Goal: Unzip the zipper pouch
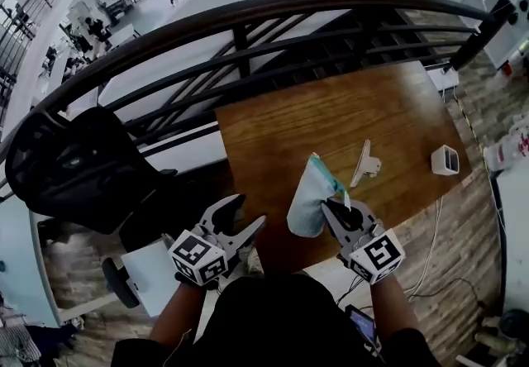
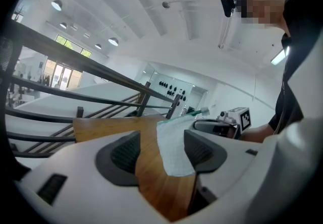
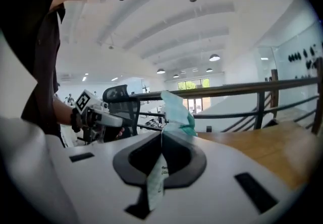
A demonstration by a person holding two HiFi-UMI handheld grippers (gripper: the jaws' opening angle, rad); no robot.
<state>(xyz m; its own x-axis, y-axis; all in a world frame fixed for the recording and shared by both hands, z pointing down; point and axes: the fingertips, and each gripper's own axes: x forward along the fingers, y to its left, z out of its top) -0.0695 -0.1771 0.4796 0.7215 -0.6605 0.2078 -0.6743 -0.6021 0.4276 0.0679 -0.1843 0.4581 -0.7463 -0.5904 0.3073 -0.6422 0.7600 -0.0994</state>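
Note:
The zipper pouch (image 1: 310, 198) is pale white-blue cloth with a teal zipper edge, and it hangs above the wooden table (image 1: 331, 109) near its front edge. My right gripper (image 1: 335, 207) is shut on the pouch's near edge. In the right gripper view a white label strip runs down between the closed jaws and the pouch (image 3: 176, 112) rises beyond them. My left gripper (image 1: 250, 210) stands open to the pouch's left, holding nothing. In the left gripper view the pouch (image 2: 174, 147) shows beyond the gap, apart from both pads.
A white clip-like piece (image 1: 364, 164) and a small white box (image 1: 445, 160) lie on the table's right part. A black office chair (image 1: 74, 167) stands at the left. A dark metal railing (image 1: 248, 18) runs behind the table.

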